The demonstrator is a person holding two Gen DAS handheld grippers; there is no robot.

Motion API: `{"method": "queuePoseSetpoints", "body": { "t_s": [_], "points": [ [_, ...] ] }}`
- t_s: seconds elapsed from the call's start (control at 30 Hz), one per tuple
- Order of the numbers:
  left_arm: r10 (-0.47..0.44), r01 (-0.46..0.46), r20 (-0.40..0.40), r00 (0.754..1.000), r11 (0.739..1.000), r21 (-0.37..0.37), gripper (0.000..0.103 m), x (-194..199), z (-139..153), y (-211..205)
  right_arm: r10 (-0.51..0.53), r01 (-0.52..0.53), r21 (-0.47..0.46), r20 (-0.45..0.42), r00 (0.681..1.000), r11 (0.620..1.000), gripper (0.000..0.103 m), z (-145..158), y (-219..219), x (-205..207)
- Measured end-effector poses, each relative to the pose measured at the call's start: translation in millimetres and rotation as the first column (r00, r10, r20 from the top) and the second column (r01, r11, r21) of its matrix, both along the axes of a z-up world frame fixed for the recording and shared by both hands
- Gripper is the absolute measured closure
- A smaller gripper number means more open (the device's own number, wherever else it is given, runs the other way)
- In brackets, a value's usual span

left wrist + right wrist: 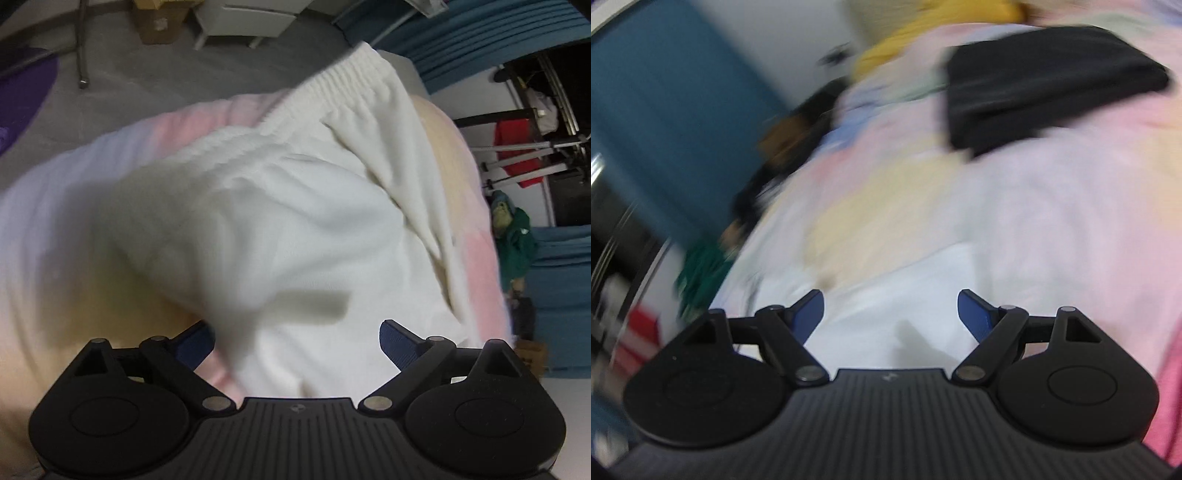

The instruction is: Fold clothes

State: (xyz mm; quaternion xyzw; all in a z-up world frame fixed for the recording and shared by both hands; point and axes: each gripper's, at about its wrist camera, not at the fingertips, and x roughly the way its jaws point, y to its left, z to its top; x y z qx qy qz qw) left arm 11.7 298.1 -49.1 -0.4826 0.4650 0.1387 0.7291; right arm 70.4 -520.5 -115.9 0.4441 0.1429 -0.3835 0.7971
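Both jaws released above rumpled white shorts [295,229] on the bed [55,221]; black garment [1045,85] beyond looks folded.

No words, labels or numbers can be read anywhere; only a tiny, unreadable emblem sits on each claw's ribbed black body.

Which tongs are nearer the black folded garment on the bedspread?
Right. The right tongs, open, face the black garment, which lies ahead of them across the pastel bedspread. The left tongs, open, hover over the white garment; no black garment shows there.
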Motion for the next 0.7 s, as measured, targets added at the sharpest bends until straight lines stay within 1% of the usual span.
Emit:
{"method": "queuePoseSetpoints", "body": {
  "t_s": [0.07,0.13,0.2,0.27,0.33,0.37,0.4,0.47,0.5,0.57,0.6,0.63,0.67,0.7],
  "points": [
    [-0.039,0.039,0.004,0.999,0.999,0.007,0.006,7,-4,-5,-0.024,0.024,0.051,-0.004,1.000,0.998,0.020,-14,-14,-2],
    [-0.041,0.041,0.015,0.999,0.999,0.007,0.006,10,-8,-7,-0.036,0.036,0.111,-0.001,0.999,0.993,0.020,-29,-28,-2],
    [-0.028,0.029,0.044,0.999,0.999,-0.027,0.008,8,-15,-2,0.031,-0.040,0.214,0.046,0.998,0.976,0.022,-47,-35,8],
    [-0.011,0.016,0.075,0.997,0.998,-0.065,0.008,7,-21,3,0.095,-0.107,0.291,0.055,0.994,0.951,0.021,-63,-37,22],
    [0.009,0.001,0.113,0.994,0.996,-0.093,0.008,5,-24,6,0.149,-0.164,0.316,0.071,0.986,0.935,0.021,-72,-37,36],
    [0.021,-0.007,0.134,0.991,0.994,-0.108,0.009,2,-25,8,0.167,-0.183,0.317,0.077,0.983,0.931,0.024,-74,-36,41],
    [0.033,-0.014,0.155,0.987,0.992,-0.122,0.012,0,-25,9,0.177,-0.194,0.300,0.082,0.981,0.934,0.028,-72,-34,44],
    [0.050,-0.020,0.203,0.978,0.989,-0.149,0.015,-4,-23,10,0.196,-0.214,0.267,0.092,0.976,0.940,0.045,-68,-31,49],
    [0.053,-0.018,0.224,0.973,0.988,-0.154,0.019,-7,-22,10,0.207,-0.225,0.248,0.097,0.974,0.942,0.049,-65,-29,51],
    [0.051,-0.011,0.264,0.963,0.988,-0.154,0.024,-10,-17,9,0.229,-0.247,0.196,0.109,0.967,0.949,0.069,-54,-26,52],
    [0.048,-0.004,0.285,0.957,0.988,-0.154,0.026,-12,-15,9,0.241,-0.258,0.170,0.114,0.964,0.951,0.075,-49,-25,52],
    [0.041,0.007,0.306,0.951,0.988,-0.153,0.027,-13,-14,7,0.252,-0.268,0.144,0.119,0.960,0.953,0.085,-44,-23,52],
    [0.032,0.018,0.326,0.945,0.988,-0.151,0.028,-13,-12,6,0.262,-0.277,0.123,0.124,0.957,0.953,0.089,-39,-22,52],
    [0.020,0.031,0.340,0.940,0.989,-0.147,0.028,-12,-11,4,0.267,-0.281,0.116,0.126,0.956,0.953,0.089,-38,-22,53]
  ]
}}
